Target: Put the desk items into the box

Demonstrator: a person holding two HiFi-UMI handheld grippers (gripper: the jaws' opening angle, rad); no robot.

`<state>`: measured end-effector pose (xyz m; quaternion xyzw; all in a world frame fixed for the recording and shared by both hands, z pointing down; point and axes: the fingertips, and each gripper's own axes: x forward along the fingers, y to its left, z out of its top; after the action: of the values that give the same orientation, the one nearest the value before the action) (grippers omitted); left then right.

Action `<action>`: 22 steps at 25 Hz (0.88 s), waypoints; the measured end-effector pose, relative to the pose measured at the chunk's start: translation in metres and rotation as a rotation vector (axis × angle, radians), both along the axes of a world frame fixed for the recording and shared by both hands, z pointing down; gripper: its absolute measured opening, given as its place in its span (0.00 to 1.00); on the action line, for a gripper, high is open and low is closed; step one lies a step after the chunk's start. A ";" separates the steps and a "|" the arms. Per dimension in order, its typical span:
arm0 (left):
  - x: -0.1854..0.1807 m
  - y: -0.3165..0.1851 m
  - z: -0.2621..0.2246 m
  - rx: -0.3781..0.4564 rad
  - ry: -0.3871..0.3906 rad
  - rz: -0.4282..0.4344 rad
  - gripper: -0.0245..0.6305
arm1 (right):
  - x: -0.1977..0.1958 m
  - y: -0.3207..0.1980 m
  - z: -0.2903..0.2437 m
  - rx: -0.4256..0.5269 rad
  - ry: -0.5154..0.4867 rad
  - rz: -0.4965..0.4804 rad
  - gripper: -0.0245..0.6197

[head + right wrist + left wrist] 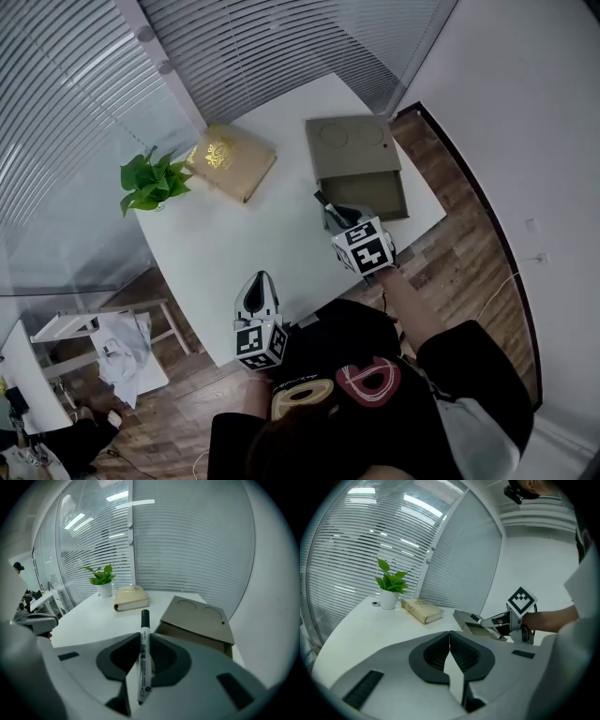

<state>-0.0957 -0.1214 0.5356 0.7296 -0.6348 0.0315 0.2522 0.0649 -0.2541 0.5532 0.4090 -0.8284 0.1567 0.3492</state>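
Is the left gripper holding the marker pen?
No, the marker pen is clamped between the jaws of the right gripper, while the left gripper is shut with nothing in it.

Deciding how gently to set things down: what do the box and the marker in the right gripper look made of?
The box looks like matte grey-brown cardboard or stiff board: flat panels, crisp edges, two pressed circles on its lid. The marker is probably smooth plastic: white printed barrel, black cap.
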 end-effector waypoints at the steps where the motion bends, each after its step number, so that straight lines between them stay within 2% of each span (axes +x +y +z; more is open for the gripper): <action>1: 0.003 -0.002 0.000 0.000 0.000 0.003 0.06 | 0.006 -0.002 0.000 0.000 0.003 0.009 0.15; 10: 0.021 -0.017 0.001 -0.002 -0.011 0.008 0.06 | 0.051 -0.025 0.010 -0.026 0.035 0.066 0.15; 22: 0.040 -0.033 0.003 -0.010 -0.024 0.010 0.06 | 0.086 -0.041 0.035 -0.077 0.104 0.063 0.15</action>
<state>-0.0561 -0.1545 0.5385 0.7311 -0.6341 0.0447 0.2478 0.1506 -0.2952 0.5885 0.4290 -0.7892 0.1780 0.4018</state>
